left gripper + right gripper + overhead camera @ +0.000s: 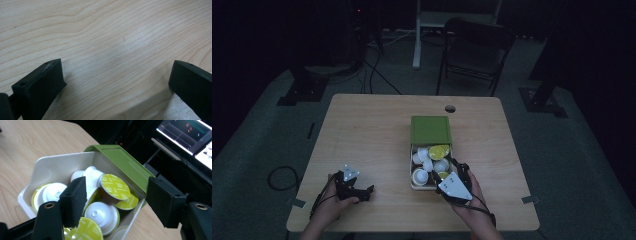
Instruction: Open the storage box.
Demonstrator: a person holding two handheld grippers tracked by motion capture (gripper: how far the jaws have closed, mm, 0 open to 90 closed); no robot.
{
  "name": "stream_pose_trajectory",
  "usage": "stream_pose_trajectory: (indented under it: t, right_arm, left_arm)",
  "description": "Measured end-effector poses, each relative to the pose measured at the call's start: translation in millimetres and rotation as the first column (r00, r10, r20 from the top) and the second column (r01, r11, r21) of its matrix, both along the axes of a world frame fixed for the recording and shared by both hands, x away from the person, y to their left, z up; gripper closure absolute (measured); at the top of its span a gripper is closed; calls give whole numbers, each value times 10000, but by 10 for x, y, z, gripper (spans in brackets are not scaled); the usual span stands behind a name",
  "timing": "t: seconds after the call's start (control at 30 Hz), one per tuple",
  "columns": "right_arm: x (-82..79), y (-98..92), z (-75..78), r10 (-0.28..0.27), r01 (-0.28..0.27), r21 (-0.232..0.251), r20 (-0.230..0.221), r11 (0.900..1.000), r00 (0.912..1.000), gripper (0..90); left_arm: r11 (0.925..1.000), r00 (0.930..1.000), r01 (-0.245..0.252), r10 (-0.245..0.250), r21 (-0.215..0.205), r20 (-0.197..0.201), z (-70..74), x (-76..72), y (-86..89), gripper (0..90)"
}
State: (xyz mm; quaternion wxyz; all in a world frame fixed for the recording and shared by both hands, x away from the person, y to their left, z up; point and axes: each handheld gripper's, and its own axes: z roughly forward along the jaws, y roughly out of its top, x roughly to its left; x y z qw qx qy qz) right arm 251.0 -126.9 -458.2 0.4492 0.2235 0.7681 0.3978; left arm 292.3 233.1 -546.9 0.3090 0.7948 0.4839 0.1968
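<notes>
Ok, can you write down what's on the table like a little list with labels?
table: light wood
box: white, on the table, open, green lid slid to the far end
inside box: coffee capsules, white with yellow-green tops, piled loosely
right gripper: jaws open, above the box's near end, holding nothing
left gripper: jaws open over bare wood

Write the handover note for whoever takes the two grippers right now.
Left gripper: open, parked low over bare table, holding nothing.
Right gripper: open, jaws apart above the white box, nothing between them.
Box: right of the table's centre, green lid slid back, coffee capsules heaped inside, some foil up, some cup side up.
Done: capsules lie in the box.
Left: probably closing the lid; no loose capsules on the table.
</notes>
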Motion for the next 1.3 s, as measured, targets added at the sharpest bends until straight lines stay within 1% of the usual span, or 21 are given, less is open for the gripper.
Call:
stream_pose_trajectory:
  t: [0.03,0.13,0.23,0.3,0.33,0.37,0.4,0.5,0.63,0.77,0.93,1.0,1.07,1.2,1.23,1.3]
  right_arm:
    - [14,-26,13,-69,70,189,-70,9998,10000,317]
    - [42,-79,36,-241,251,541,-197,9982,9995,305]
    - [77,-151,56,-413,450,1029,-379,9937,9984,302]
    - [90,-193,68,-549,603,1371,-427,9887,9976,302]
    - [100,-228,76,-652,733,1707,-523,9826,9965,297]
    - [105,-241,79,-672,757,1792,-533,9809,9963,293]
    - [111,-270,83,-758,862,2014,-590,9757,9954,286]
    - [136,-339,88,-855,1003,2338,-729,9671,9937,255]
    - [160,-423,76,-1053,1251,2588,-891,9578,9904,230]
    - [185,-498,49,-1326,1559,2709,-1024,9499,9859,207]
    - [210,-589,-8,-1593,1877,2681,-1242,9449,9794,182]
    - [218,-618,-34,-1682,1968,2632,-1274,9445,9775,173]
    - [228,-643,-63,-1814,2096,2464,-1322,9463,9745,139]
    - [257,-709,-121,-2045,2432,2638,-1658,9334,9647,138]
    - [262,-722,-132,-2067,2451,2611,-1659,9337,9642,139]
    - [271,-754,-163,-2143,2553,2623,-1748,9306,9610,138]
  left_arm:
    - [10000,10000,1,-1,1,-1,0,0,0,1]
    - [10000,10000,0,0,1,1,0,0,0,1]
    - [10000,10000,5,-5,4,2,0,0,0,1]
    - [10000,10000,3,-3,4,1,0,0,0,1]
    - [10000,10000,4,-4,3,2,0,0,0,1]
    - [10000,10000,4,-4,4,1,0,0,0,1]
    - [10000,10000,2,-2,2,0,0,0,0,1]
    - [10000,10000,5,-5,3,1,0,0,0,2]
    - [10000,10000,5,-5,6,1,0,0,0,1]
    - [10000,10000,4,-4,3,1,0,0,0,1]
    - [10000,10000,4,-4,4,3,0,0,0,1]
    - [10000,10000,7,-7,3,-1,0,0,0,1]
    - [10000,10000,2,-2,2,1,0,0,0,1]
    - [10000,10000,-13,13,-20,10,-1,0,-1,1]
    - [10000,10000,-12,12,-18,10,-1,0,-1,1]
    - [10000,10000,-6,6,-5,1,0,0,-1,1]
